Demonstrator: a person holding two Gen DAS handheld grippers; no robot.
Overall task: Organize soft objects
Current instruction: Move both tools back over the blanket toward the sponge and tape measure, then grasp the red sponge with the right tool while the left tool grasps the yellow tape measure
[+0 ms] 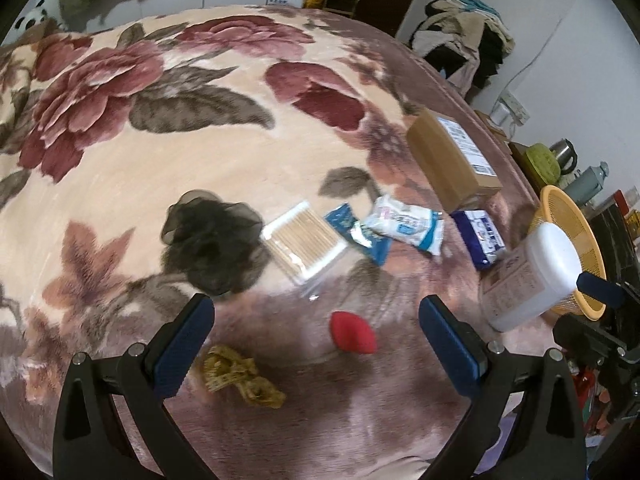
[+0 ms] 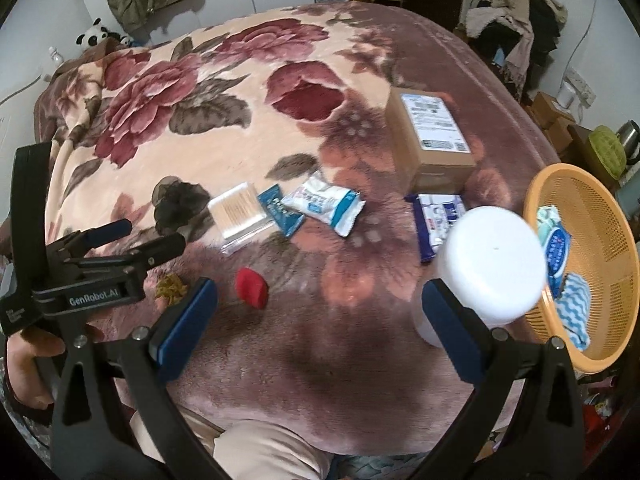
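Note:
My left gripper point(image 1: 316, 316) is open and empty, hovering over the floral blanket point(image 1: 200, 148) just short of a red sponge point(image 1: 353, 333). An olive scrunchie point(image 1: 242, 376) lies by its left finger. A black mesh pouf point(image 1: 212, 236), a cotton swab pack point(image 1: 302, 240) and tissue packs point(image 1: 404, 226) lie beyond. My right gripper point(image 2: 320, 316) is open and empty, with a white jar point(image 2: 490, 264) close by its right finger. The red sponge point(image 2: 251, 288) and the left gripper point(image 2: 116, 236) are to its left. An orange basket point(image 2: 600, 264) holds soft packs and a cloth.
A cardboard box point(image 2: 432, 136) sits on the bed's right side, with a dark blue tissue pack point(image 2: 436, 220) in front of it. The orange basket point(image 1: 572, 240) stands at the bed's right edge. Piled clothes point(image 2: 516, 20) and a cluttered side table lie beyond.

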